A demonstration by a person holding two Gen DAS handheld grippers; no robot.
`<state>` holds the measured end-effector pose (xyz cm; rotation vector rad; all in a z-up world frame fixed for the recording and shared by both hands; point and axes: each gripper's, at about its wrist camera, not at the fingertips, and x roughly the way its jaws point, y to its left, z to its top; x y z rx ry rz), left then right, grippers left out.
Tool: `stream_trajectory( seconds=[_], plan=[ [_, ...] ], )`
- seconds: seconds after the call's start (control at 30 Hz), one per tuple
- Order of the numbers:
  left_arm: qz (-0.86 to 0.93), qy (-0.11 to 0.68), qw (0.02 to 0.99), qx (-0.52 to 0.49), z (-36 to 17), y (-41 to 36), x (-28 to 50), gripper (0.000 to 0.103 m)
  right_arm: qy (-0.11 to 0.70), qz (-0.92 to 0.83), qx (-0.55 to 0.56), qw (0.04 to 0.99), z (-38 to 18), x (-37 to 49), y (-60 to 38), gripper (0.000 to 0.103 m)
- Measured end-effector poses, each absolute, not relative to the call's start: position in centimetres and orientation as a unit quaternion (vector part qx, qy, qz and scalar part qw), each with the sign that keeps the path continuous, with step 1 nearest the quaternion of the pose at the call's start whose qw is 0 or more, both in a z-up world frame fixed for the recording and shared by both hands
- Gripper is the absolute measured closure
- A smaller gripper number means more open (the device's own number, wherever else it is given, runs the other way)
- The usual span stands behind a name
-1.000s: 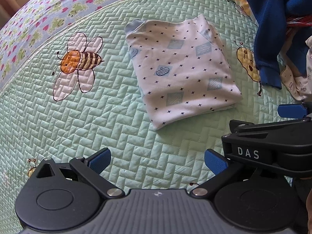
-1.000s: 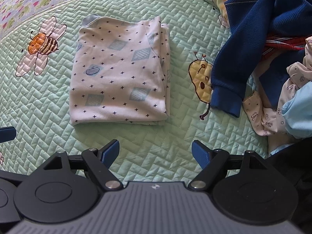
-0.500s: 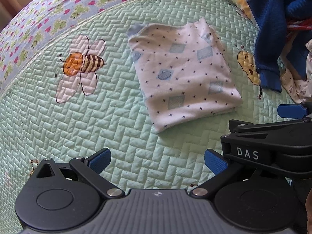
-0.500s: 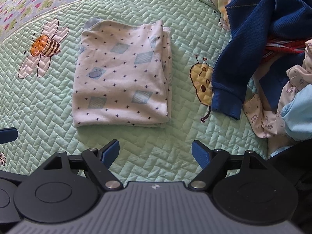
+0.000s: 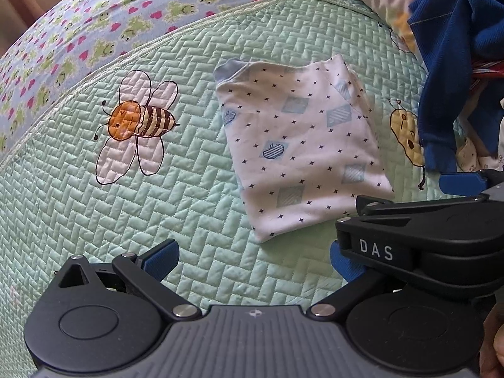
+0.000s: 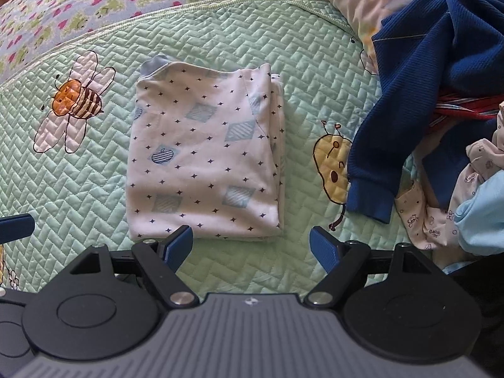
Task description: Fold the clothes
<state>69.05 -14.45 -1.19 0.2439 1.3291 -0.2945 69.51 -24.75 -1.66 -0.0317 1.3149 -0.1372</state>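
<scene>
A white patterned garment (image 5: 299, 154) (image 6: 204, 163) lies folded into a neat rectangle on the green quilted bedspread (image 5: 204, 220) (image 6: 299, 78). My left gripper (image 5: 249, 258) hovers above the quilt just in front of the garment, open, with nothing between its blue pads. My right gripper (image 6: 250, 245) hangs open over the garment's near edge, its left fingertip overlapping the cloth in view without gripping it. The right gripper's black body (image 5: 425, 239) crosses the right side of the left wrist view.
A heap of unfolded clothes sits at the right: a dark blue sweater (image 6: 425, 94) (image 5: 456, 47), a white printed piece (image 6: 441, 214) and a light blue one (image 6: 482, 214). A frog-and-heart sheet (image 6: 94, 0) borders the quilt at the far side. A bee picture (image 5: 138, 123) marks the quilt's left.
Both views have pulled back a little from the folded garment, which lies unmoved. The right gripper rose slightly; both stay open.
</scene>
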Motion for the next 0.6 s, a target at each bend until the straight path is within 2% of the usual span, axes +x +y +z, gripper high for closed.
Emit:
stream_trajectory(
  seconds=[0.6],
  plan=[
    [-0.144,0.631,0.753,0.118,-3.4,-13.4,65.7,0.001,0.625,-0.060,-0.012,0.778,-3.6,66.0,-24.9,0.021]
  ],
)
